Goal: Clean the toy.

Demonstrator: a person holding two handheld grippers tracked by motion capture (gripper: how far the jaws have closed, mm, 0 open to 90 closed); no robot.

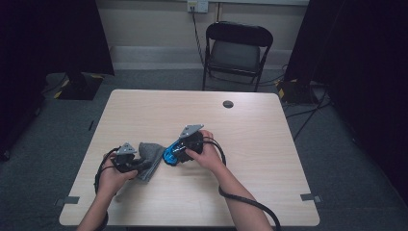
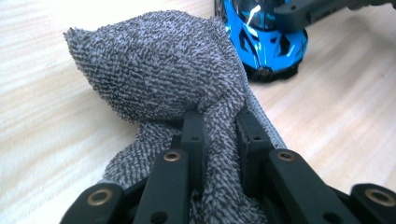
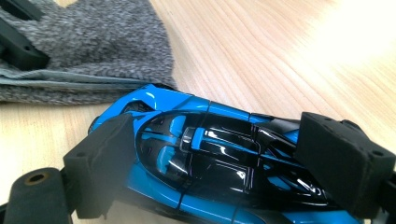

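Observation:
A grey terry cloth (image 1: 150,156) lies bunched on the wooden table (image 1: 202,120), left of centre near the front. My left gripper (image 1: 138,166) is shut on a fold of it; in the left gripper view the cloth (image 2: 159,70) bulges beyond the gripper (image 2: 219,128). A glossy blue and black toy car (image 1: 169,156) sits right beside the cloth. My right gripper (image 1: 180,151) is shut on the car (image 3: 210,158), one foam pad (image 3: 105,163) against each side. The car's nose touches the cloth (image 3: 93,46). The car (image 2: 266,42) also appears past the cloth.
A round cable hole (image 1: 228,104) sits near the table's far edge. A black folding chair (image 1: 238,48) stands behind the table. Black curtains hang at both sides, with cables on the carpet at the right. A cable trails from each gripper toward the front edge.

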